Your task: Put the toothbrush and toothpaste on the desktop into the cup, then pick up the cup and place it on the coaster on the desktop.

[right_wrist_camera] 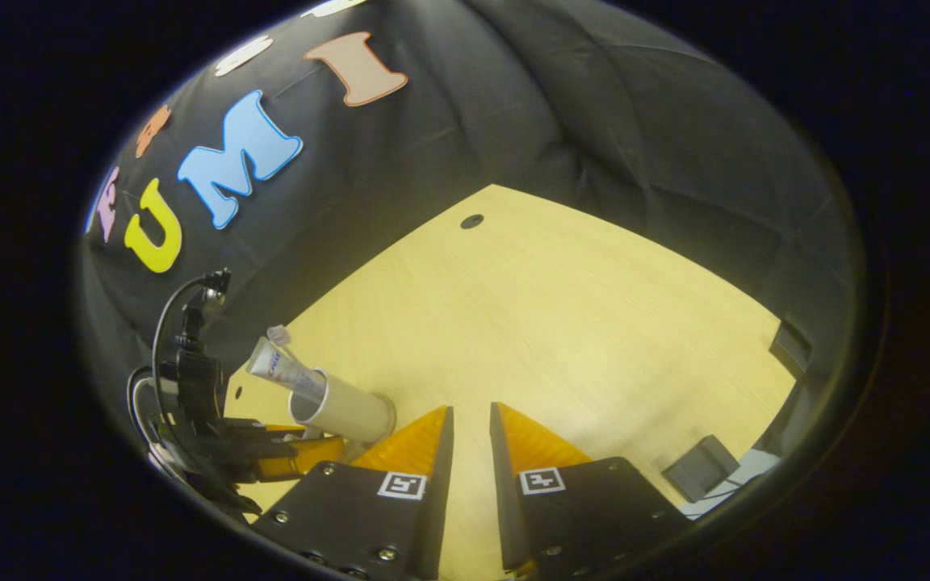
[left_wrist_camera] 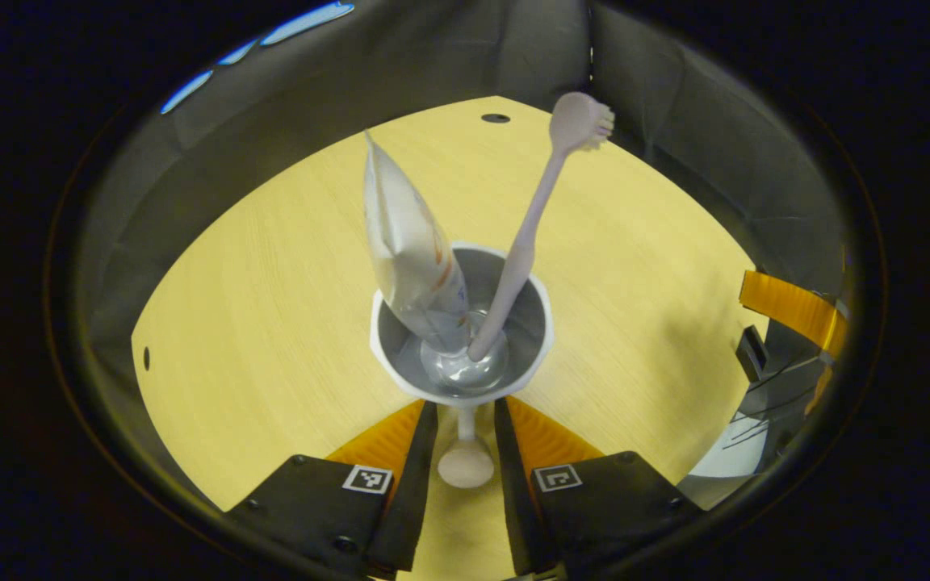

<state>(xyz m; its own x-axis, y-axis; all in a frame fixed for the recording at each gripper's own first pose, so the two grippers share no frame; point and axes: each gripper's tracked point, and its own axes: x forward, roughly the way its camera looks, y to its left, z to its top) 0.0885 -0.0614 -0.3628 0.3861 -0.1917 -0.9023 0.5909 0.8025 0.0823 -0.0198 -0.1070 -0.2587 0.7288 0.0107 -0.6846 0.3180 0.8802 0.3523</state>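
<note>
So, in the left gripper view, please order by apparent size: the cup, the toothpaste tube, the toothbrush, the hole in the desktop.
1. Cup, widest, though nearest the camera.
2. Toothpaste tube.
3. Toothbrush, about as long as the tube but thinner, so this order is unsure.
4. Hole in the desktop, clearly smallest, and farthest.

Pale wood desktop (left_wrist_camera: 271, 323) w/ cup (left_wrist_camera: 542, 339) on it

Left gripper view: looks steeply down into cup (left_wrist_camera: 462, 323), very near, own fingers (left_wrist_camera: 412, 476) at bottom edge. Right gripper view: higher, farther off, tilted across wooden surface (right_wrist_camera: 562, 323) toward booth wall. Both share cup, surface, surface's far round hole (right_wrist_camera: 472, 220).
</note>
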